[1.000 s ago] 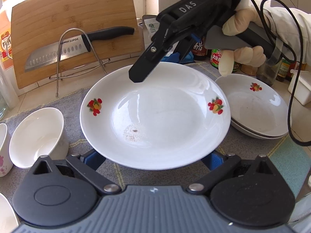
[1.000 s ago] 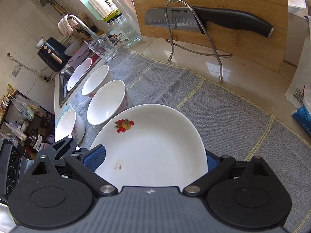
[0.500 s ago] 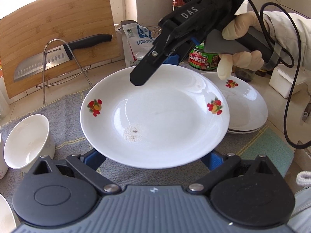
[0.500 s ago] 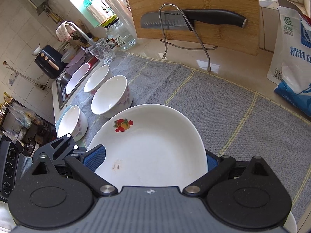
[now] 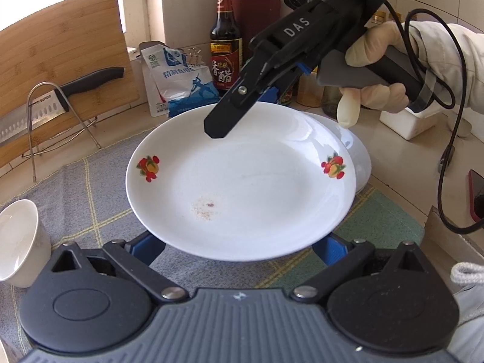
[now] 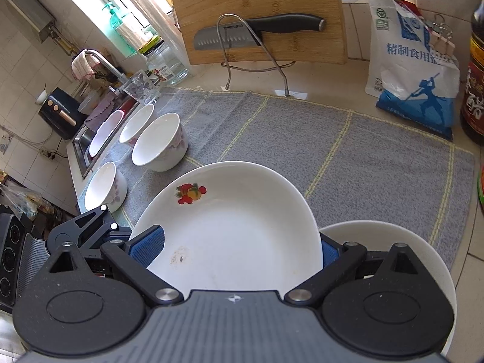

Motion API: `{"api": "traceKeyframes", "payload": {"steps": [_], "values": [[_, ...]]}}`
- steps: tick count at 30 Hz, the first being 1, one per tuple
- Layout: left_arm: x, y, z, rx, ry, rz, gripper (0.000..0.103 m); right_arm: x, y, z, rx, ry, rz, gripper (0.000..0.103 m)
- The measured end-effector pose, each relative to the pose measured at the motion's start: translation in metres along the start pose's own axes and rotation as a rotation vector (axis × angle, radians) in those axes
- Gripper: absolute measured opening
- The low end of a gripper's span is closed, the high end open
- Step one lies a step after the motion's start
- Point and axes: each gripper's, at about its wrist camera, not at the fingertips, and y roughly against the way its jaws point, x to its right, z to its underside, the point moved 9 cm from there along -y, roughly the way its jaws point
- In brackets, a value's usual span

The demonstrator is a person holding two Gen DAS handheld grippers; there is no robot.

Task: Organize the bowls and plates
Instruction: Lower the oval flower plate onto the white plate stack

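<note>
A white plate with fruit prints (image 5: 242, 187) is held in the air between both grippers. My left gripper (image 5: 239, 245) grips its near rim; its fingers are mostly hidden under the plate. My right gripper (image 5: 242, 103) grips the far rim and is held by a gloved hand. In the right wrist view the same plate (image 6: 233, 230) sits between my right gripper's (image 6: 239, 248) blue pads. A stack of white plates (image 5: 357, 157) lies just beyond and under the held plate; it also shows in the right wrist view (image 6: 423, 260). Several white bowls (image 6: 158, 142) stand at the mat's left.
A grey mat (image 6: 332, 151) covers the counter. A cutting board (image 6: 257, 15) with a knife (image 6: 257, 30) on a wire stand is behind. A salt bag (image 5: 178, 84), a vinegar bottle (image 5: 225, 45) and a white box (image 5: 405, 121) stand near the wall. The sink (image 6: 90, 139) is far left.
Both grippers have carried the plate to the right. It now overlaps the plate stack, and the bowls have slid away to the left of the view.
</note>
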Motion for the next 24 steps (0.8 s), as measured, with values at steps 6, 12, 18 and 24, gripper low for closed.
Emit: {"api": "traceKeyframes", "payload": {"steps": [6,12,18,24], "values": [[0.021,-0.009,-0.003,-0.005,-0.042,0.059,0.101,0.016,0.02,0.022,0.027,-0.057,0.035,0.102],[0.034,-0.017,-0.006,-0.013,-0.077,0.102,0.101,0.031,0.034,0.04,0.051,-0.111,0.063,0.102],[0.039,-0.018,-0.006,-0.022,-0.097,0.123,0.101,0.043,0.039,0.051,0.061,-0.152,0.081,0.102],[0.039,-0.021,-0.008,-0.018,-0.116,0.128,0.101,0.053,0.042,0.056,0.068,-0.174,0.093,0.102]]}}
